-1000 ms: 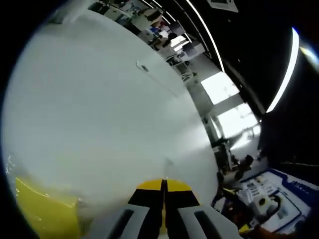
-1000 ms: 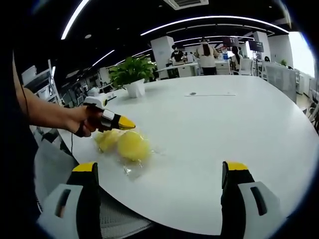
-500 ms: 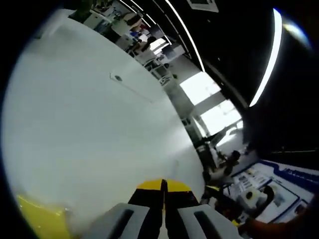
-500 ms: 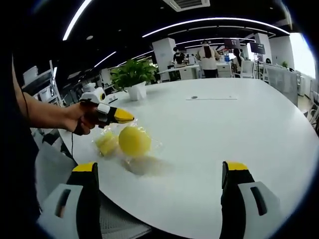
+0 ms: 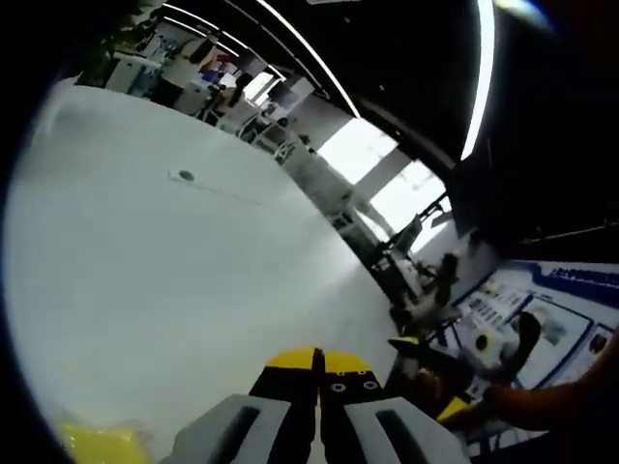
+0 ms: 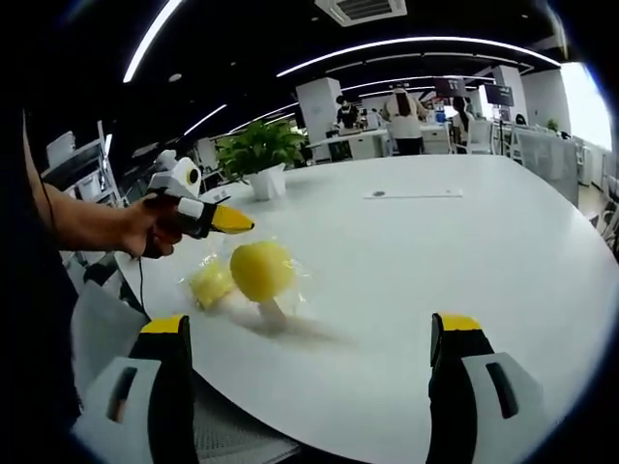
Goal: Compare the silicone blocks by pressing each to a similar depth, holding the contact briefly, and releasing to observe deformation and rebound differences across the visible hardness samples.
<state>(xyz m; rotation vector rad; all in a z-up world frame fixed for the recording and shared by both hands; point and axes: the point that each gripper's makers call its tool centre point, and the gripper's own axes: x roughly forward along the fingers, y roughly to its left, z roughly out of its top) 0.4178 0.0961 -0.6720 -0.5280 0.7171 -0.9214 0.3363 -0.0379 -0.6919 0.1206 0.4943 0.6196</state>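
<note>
Two yellow silicone blocks, a round one (image 6: 261, 270) and a smaller one (image 6: 211, 283), sit inside a clear plastic bag (image 6: 282, 290). The bag hangs just above the white table (image 6: 464, 251), with its shadow underneath. In the right gripper view a hand holds my left gripper (image 6: 232, 221) right above the bag, jaws shut on its plastic. In the left gripper view my left gripper (image 5: 317, 360) shows its yellow tips pressed together, with a yellow block (image 5: 97, 445) at the lower left. My right gripper (image 6: 314, 324) stands wide open near the table's front edge, with nothing between its jaws.
A potted plant (image 6: 253, 155) stands at the table's far left. A thin paper strip (image 6: 413, 193) lies further back on the table. People (image 6: 401, 106) stand at desks beyond it. The table's near edge curves just in front of my right gripper.
The left gripper has risen and the bag of yellow blocks has come up off the table with it. The right gripper has stayed put and open.
</note>
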